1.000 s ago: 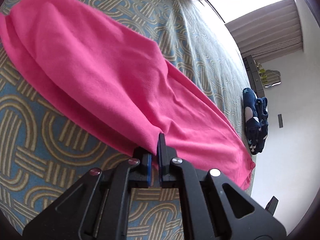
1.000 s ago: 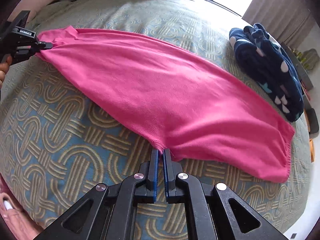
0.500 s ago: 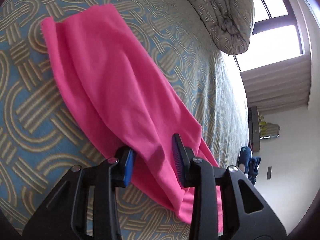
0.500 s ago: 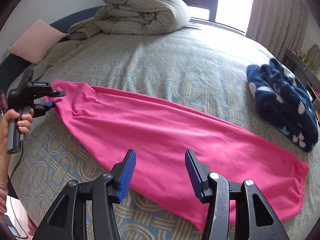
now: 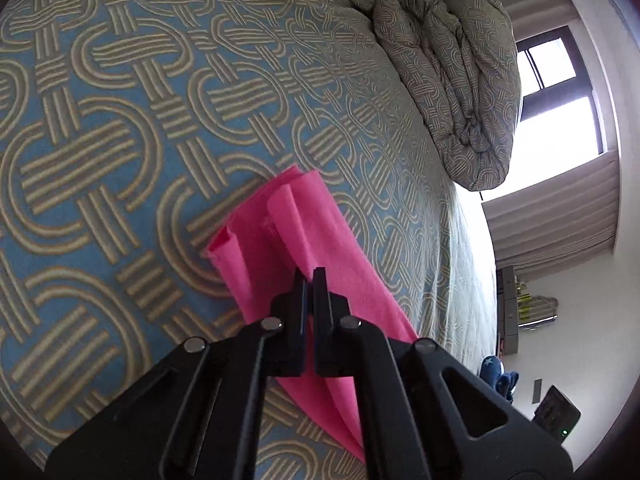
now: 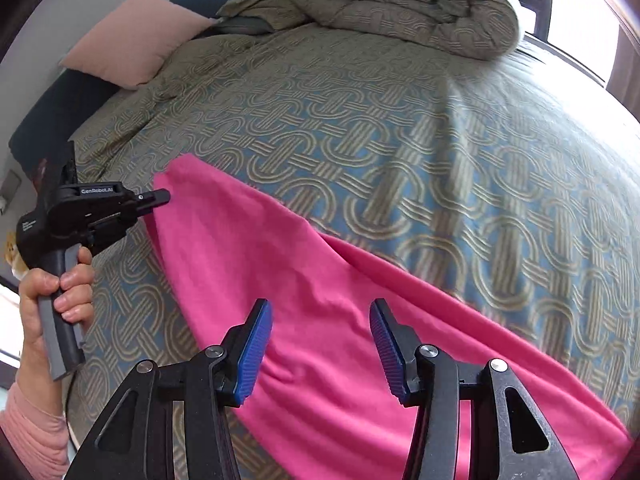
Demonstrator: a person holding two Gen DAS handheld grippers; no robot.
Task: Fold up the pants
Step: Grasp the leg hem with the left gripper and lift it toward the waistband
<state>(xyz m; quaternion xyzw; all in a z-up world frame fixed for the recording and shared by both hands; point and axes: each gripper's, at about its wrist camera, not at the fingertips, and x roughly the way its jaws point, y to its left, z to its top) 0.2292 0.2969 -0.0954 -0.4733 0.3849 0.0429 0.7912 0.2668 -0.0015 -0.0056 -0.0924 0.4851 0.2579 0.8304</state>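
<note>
A: One pair of pink fleece pants point(image 6: 320, 300) lies lengthwise on the patterned bedspread point(image 6: 400, 128). Left gripper point(image 5: 308, 280): jaws shut on the waist end. Right gripper point(image 6: 320, 344): jaws parted, empty, above the fabric.

B: Risk: one-ended pull probably skews or bunches the fold. Count: two grippers, one rolled duvet point(image 6: 400, 4), one pink pillow point(image 6: 132, 40).
</note>
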